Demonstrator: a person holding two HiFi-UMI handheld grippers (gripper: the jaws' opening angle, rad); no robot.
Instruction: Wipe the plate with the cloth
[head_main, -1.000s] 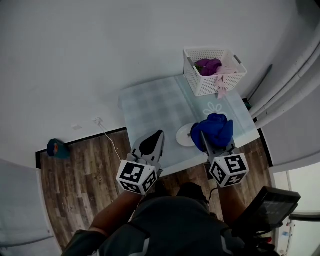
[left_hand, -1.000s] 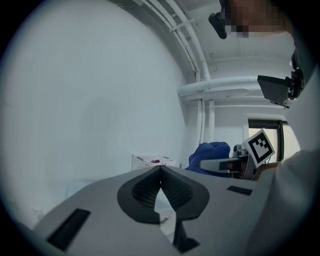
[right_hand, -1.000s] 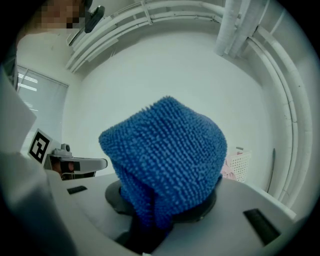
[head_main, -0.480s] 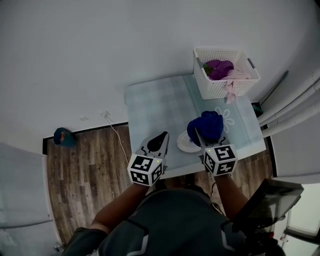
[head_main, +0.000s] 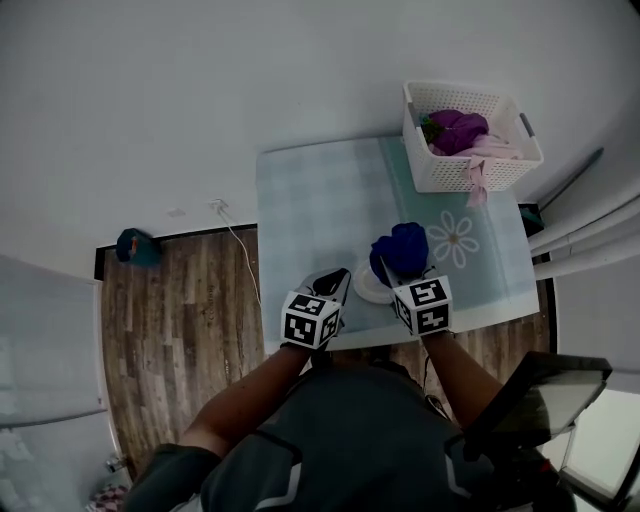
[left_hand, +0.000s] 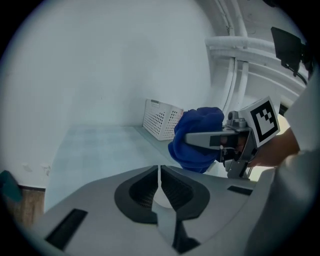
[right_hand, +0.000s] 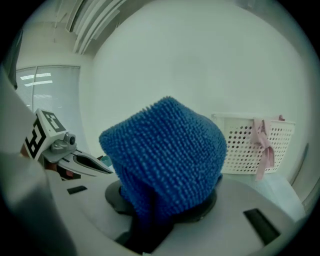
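A small white plate (head_main: 366, 290) sits near the front edge of the pale checked table (head_main: 310, 200). My right gripper (head_main: 388, 270) is shut on a bunched blue cloth (head_main: 400, 248), which hangs over the plate's right half. In the right gripper view the cloth (right_hand: 167, 150) covers the jaws completely. My left gripper (head_main: 342, 278) is shut, its tips at the plate's left rim. Only a hair-thin pale line shows between its fingers (left_hand: 177, 187). From there the cloth (left_hand: 197, 135) is close ahead on the right.
A white basket (head_main: 470, 135) with purple and pink cloths stands at the table's far right corner. A flower print (head_main: 452, 240) marks the table beside the cloth. Wooden floor with a cable (head_main: 235, 240) and a small teal object (head_main: 135, 245) lies left; pipes (head_main: 590, 250) run on the right.
Both grippers have come closer together over the table's front edge. The left gripper has moved right to the plate's rim. The right gripper has brought the cloth in over the plate.
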